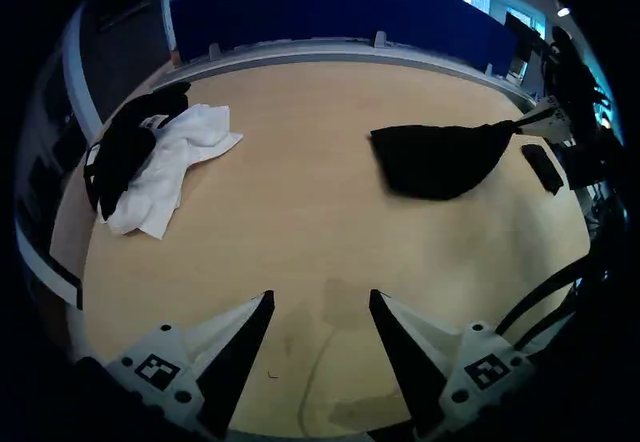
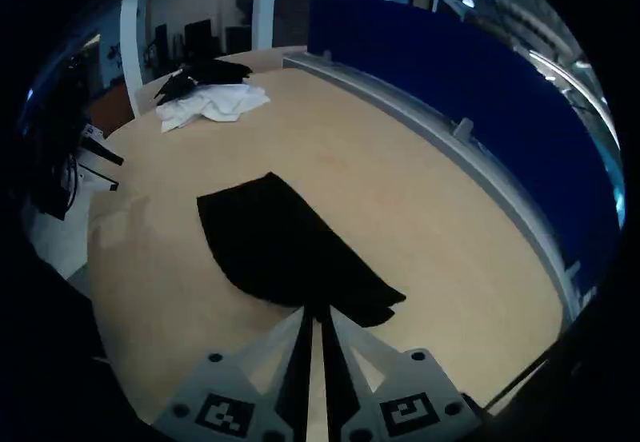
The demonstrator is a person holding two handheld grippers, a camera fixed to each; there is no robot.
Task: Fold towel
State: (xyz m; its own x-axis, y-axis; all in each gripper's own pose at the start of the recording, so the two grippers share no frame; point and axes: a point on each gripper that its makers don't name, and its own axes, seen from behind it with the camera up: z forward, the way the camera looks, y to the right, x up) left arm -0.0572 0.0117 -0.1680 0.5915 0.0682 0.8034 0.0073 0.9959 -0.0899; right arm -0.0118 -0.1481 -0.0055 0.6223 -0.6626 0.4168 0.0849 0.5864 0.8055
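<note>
A black towel [image 1: 436,158] lies mostly flat on the light wooden table [image 1: 320,226], drawn to a point at its right end. My right gripper [image 1: 522,124] pinches that point. In the right gripper view the towel [image 2: 272,242] spreads ahead of the right gripper [image 2: 316,316], whose fingers are shut on its near corner. My left gripper [image 1: 320,298] stands open low over bare table, well short of the towel, with nothing between its fingers. It shows again as the left gripper [image 2: 116,174] at the table's left edge.
A heap of white cloth [image 1: 180,162] with a black cloth [image 1: 128,146] on it lies at the far left of the table. A small dark flat object [image 1: 542,168] sits near the right edge. A blue partition [image 1: 336,6] runs along the back.
</note>
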